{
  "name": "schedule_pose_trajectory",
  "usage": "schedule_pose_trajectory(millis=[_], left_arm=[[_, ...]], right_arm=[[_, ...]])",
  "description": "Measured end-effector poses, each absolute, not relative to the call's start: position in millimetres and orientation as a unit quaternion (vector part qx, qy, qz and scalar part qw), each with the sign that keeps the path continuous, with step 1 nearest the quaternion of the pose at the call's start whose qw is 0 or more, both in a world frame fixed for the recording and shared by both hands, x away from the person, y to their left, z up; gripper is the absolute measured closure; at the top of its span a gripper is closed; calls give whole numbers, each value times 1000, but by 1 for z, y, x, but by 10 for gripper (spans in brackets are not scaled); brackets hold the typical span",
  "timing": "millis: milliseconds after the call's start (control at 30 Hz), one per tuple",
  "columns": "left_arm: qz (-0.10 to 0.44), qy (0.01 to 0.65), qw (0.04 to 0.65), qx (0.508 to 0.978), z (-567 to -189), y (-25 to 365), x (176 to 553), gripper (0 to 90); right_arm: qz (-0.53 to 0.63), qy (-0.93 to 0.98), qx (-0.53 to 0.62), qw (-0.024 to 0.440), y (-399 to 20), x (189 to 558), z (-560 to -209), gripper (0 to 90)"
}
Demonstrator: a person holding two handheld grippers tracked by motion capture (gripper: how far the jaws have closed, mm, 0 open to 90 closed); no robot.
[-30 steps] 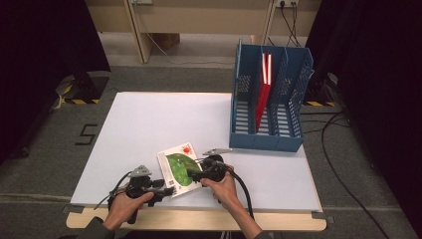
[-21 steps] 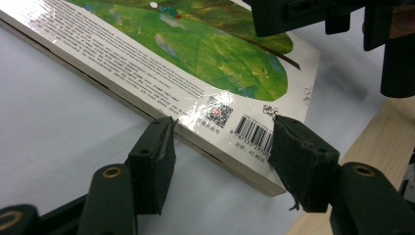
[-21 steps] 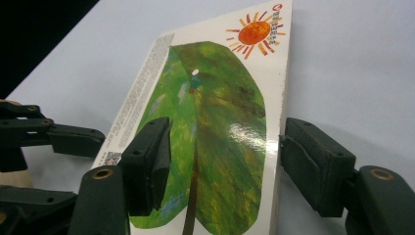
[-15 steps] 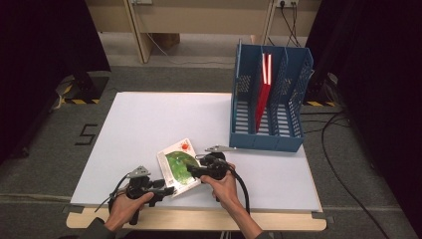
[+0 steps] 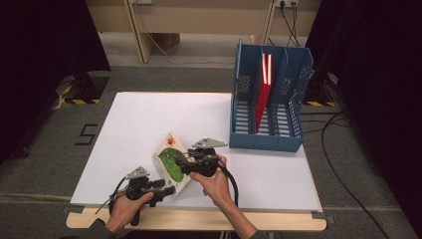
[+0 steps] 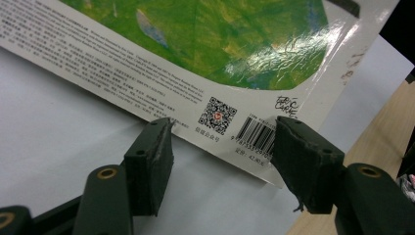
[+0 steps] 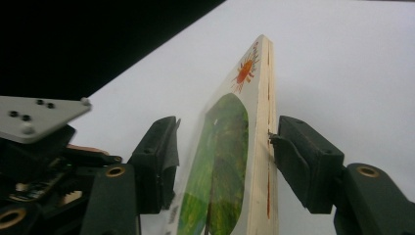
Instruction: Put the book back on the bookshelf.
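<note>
— Where the white table runs widest, what stands on it?

— At its far right stands a blue file rack, upright, with a red book leaning in its middle slot. Well apart from it, at the near edge left of centre, is a picture book with a green shape and an orange sun on its cover.

— How does that book lie?

— Its right side is lifted off the table while its near left corner stays low, so it sits tilted.

— And the right gripper?

— Its jaws straddle the book's edge: in the right gripper view the right pad touches the book's pale page block, the left pad stands just beside the cover. They have just been closing, with the book between them.

— The left gripper?

— It sits at the near left, jaws apart. In the left gripper view the pads flank the book's near edge, by the barcode and QR code, not clamping it.
</note>
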State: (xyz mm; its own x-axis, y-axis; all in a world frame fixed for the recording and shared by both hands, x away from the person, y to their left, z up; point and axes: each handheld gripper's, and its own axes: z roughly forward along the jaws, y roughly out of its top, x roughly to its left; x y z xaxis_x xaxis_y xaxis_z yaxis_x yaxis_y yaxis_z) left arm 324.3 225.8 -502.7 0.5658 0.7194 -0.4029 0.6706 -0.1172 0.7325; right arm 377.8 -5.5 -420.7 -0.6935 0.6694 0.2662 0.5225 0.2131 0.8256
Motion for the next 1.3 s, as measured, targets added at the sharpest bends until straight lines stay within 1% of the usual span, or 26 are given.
schedule_pose_trajectory(millis=[100,233,400,500,600,700,767,933,1067,1200,1267,1300], left_arm=[[32,464,472,749,-502,224,324,385],[21,461,479,747,-504,228,325,393],[16,457,479,749,-503,232,324,391],[32,456,470,755,-500,238,324,400],[49,460,468,753,-496,250,325,399],[68,470,465,747,-492,262,327,400],[80,476,461,744,-491,270,329,397],[139,485,420,754,-491,283,333,369],[155,480,397,767,-492,285,335,345],[149,487,399,763,-494,288,337,336],[152,489,401,760,-493,290,337,335],[150,490,402,759,-493,291,337,335]], right_arm=[[500,777,374,72,1,376,-415,430],[498,785,359,84,7,372,-410,430],[509,786,343,78,12,366,-406,439],[515,787,332,73,17,362,-403,462],[515,791,321,78,21,358,-402,461],[519,790,318,67,23,357,-401,460],[520,792,313,68,24,356,-400,460],[525,793,304,61,29,352,-399,460],[526,795,296,56,33,349,-399,460],[531,796,287,46,39,344,-399,459],[518,806,285,38,43,342,-400,435],[515,807,286,35,45,342,-403,437]])
